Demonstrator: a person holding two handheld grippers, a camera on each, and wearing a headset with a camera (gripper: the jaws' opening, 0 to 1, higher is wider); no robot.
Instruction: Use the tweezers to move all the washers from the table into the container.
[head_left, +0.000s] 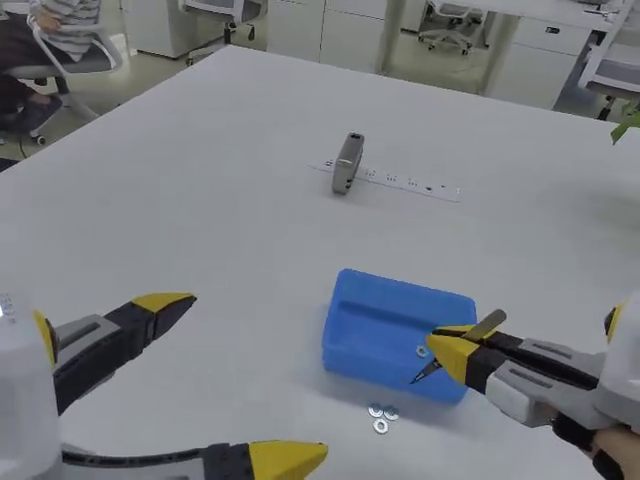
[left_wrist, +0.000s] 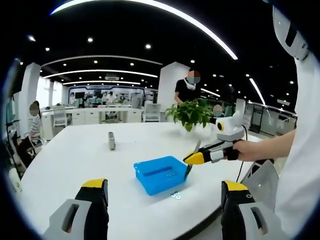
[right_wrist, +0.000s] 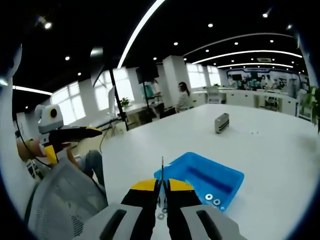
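Washers (head_left: 381, 417) cluster on the desk (head_left: 200, 200) just beside the near wall of the blue container (head_left: 380, 300); a few more lie inside it. Your right gripper (head_left: 440, 348) has its fingers pressed together on the tweezers (head_left: 488, 324), whose tip hangs over the container's near edge. Your left gripper (head_left: 257, 375) has its fingers spread wide. Print on the strip (head_left: 410, 183) is too small to read.

Three silver washers (head_left: 381, 417) lie clustered on the bench (head_left: 250, 230), just beside the open blue container's (head_left: 372, 320) near wall. The tweezers (head_left: 488, 324) slant tip-down at that wall.
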